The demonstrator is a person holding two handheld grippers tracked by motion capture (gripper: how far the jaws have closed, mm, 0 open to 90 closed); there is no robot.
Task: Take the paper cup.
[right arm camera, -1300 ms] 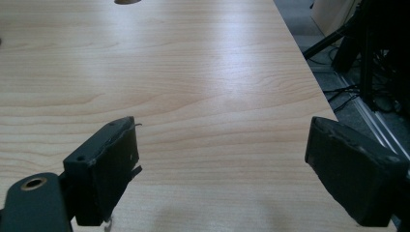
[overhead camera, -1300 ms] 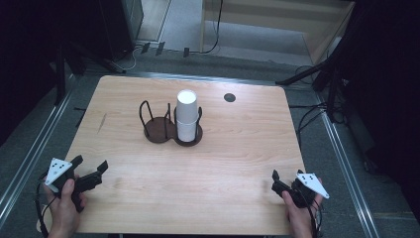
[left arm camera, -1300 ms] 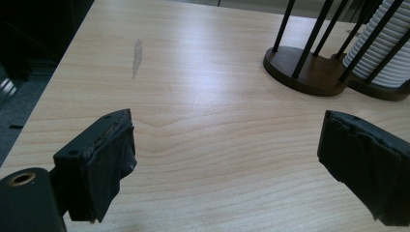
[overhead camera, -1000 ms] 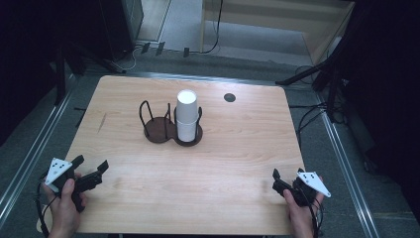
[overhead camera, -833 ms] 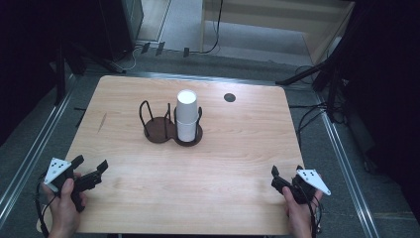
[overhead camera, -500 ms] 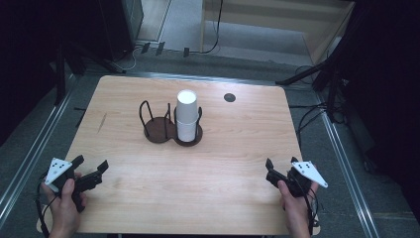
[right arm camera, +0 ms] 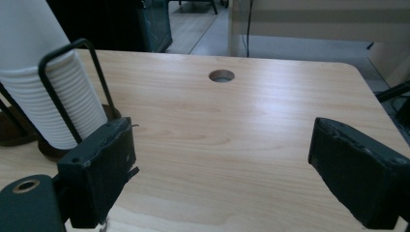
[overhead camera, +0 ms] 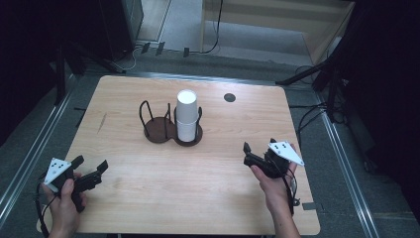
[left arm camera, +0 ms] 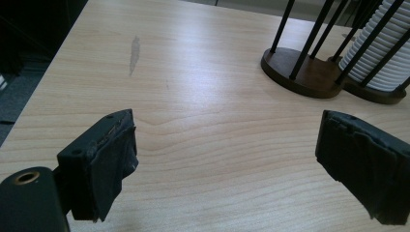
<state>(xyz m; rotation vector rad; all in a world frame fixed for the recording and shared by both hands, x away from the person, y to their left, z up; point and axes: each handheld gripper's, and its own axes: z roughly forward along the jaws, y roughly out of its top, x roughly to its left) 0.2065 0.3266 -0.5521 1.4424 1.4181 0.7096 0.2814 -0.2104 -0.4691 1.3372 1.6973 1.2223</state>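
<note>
Near the middle of the wooden surface (overhead camera: 198, 173), slightly toward its far edge, stands a dark holder (overhead camera: 172, 130) made of two round wooden bases joined side by side, each ringed by upright black wire loops. Its right-hand base carries a tall stack of white paper cups (overhead camera: 186, 115), upright and rising above the wire loops; its left-hand base is bare. In the left tool's view the bare base (left arm camera: 303, 75) sits at upper right, with the ribbed rims of the cup stack (left arm camera: 382, 46) behind the wires at the frame edge. In the right tool's view the cup stack (right arm camera: 43, 92) stands at far left, enclosed by a black wire loop (right arm camera: 77, 82).

A round hole (overhead camera: 229, 97) pierces the surface beyond the holder, toward the far right; it also appears in the right tool's view (right arm camera: 222, 76). A faint grey smear (overhead camera: 101, 123) marks the wood to the left of the holder, and is seen again in the left tool's view (left arm camera: 134, 50).

Left tool (overhead camera: 91, 171): held in the person's left hand (overhead camera: 64, 201) at the near left corner, well apart from the holder, jaws spread wide with nothing between them.

Right tool (overhead camera: 252, 154): held in the right hand (overhead camera: 275, 183) near the right edge, pointing toward the holder but clear of it, jaws likewise released and empty.

Beyond the surface lie a grey floor (overhead camera: 183, 29) and trailing cables (overhead camera: 317, 116).
</note>
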